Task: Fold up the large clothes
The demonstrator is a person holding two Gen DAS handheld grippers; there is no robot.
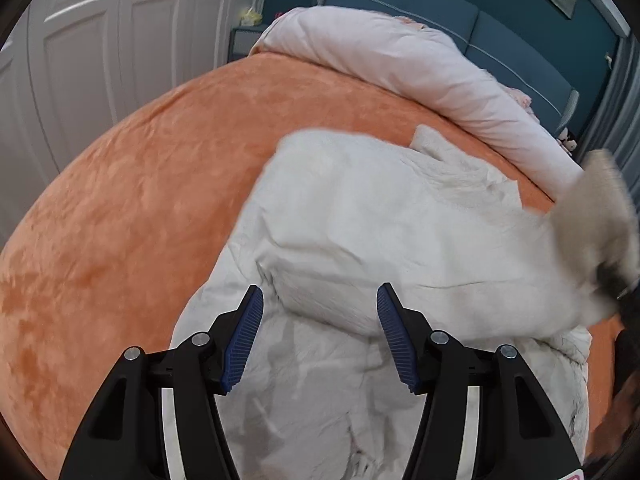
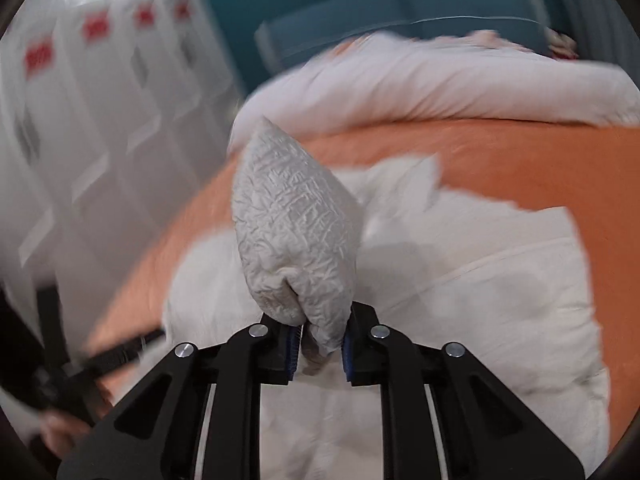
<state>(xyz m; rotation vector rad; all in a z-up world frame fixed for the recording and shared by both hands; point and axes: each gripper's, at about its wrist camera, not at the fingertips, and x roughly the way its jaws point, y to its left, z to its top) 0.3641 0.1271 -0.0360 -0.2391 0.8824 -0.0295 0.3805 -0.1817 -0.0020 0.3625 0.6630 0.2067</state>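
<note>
A large white garment (image 1: 380,232) lies crumpled on the orange bed cover (image 1: 132,184). My left gripper (image 1: 320,300) is open and empty, hovering just above the garment's near part. My right gripper (image 2: 320,344) is shut on a bunched piece of the white garment (image 2: 296,240), which stands up between its blue pads (image 2: 347,354); the rest of the garment (image 2: 480,300) spreads below it. In the left wrist view the right gripper shows blurred at the right edge (image 1: 612,280), holding lifted fabric (image 1: 592,204).
A rolled pale pink duvet (image 1: 420,68) lies along the far side of the bed before a blue headboard (image 1: 520,32). White wardrobe doors (image 1: 100,40) stand to the left. The left gripper's body shows blurred at the lower left of the right wrist view (image 2: 80,368).
</note>
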